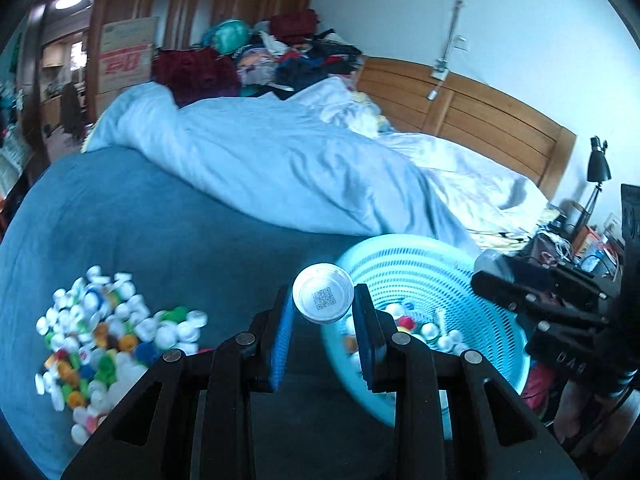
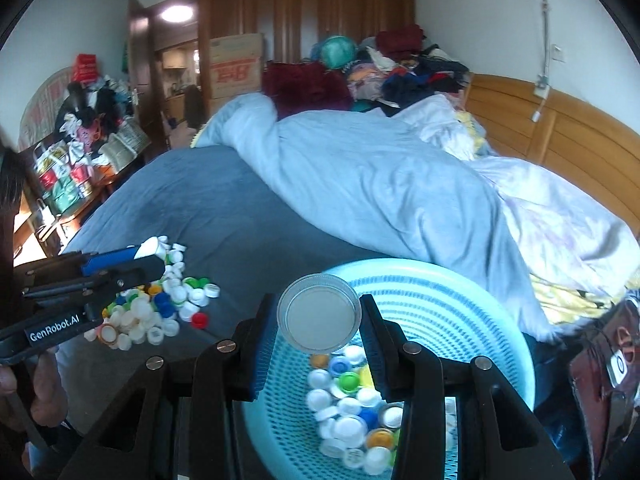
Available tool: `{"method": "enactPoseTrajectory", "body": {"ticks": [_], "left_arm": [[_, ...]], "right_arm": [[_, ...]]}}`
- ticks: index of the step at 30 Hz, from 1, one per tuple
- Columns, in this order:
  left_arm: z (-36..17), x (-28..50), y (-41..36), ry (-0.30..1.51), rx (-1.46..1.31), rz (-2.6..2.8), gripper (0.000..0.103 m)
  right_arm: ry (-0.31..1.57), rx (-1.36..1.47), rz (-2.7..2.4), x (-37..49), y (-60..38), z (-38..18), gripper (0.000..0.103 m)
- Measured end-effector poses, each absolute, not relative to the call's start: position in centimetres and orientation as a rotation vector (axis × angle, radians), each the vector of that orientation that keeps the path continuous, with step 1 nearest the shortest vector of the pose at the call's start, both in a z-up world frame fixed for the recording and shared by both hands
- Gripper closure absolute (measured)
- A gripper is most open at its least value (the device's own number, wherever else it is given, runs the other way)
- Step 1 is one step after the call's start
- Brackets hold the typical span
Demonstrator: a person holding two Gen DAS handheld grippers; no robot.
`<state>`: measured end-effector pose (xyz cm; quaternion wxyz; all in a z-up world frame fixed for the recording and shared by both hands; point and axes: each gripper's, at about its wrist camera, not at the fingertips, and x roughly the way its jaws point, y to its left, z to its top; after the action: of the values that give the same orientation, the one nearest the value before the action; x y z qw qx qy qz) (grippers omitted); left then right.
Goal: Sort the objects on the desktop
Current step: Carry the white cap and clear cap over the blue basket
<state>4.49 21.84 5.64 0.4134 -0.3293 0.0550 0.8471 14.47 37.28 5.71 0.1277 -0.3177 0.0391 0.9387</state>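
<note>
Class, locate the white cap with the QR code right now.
Left wrist view, centre: the white cap sits gripped between the left gripper's fingers, at the left rim of the blue basket.

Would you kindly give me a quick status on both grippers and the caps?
Left gripper shut on white cap. Right gripper shut on clear lid, over basket. Cap pile waiting on bed. Nothing in the way.

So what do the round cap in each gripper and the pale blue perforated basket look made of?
White round cap in the left gripper: likely glossy moulded plastic, with a printed QR code inside. Clear round cap in the right gripper: translucent plastic, see-through rim. Pale blue perforated basket: probably moulded plastic, with regular slotted holes.
</note>
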Motion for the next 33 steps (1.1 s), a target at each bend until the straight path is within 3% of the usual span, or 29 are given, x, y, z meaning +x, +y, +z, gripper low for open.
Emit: {"method": "enactPoseTrajectory", "body": {"ticks": [17,33], "left_arm": [[5.1,6.6,30.2,0.226,-0.928,1.975,0.078],[4.4,7.3,33.0,0.247,-0.984,1.943,0.078]], "right_arm": [[0.314,-0.957,2.683,16.9,43.4,5.2,0.059],[0.38,-0.979,2.671,17.6,45.0,4.5,0.059]]}}
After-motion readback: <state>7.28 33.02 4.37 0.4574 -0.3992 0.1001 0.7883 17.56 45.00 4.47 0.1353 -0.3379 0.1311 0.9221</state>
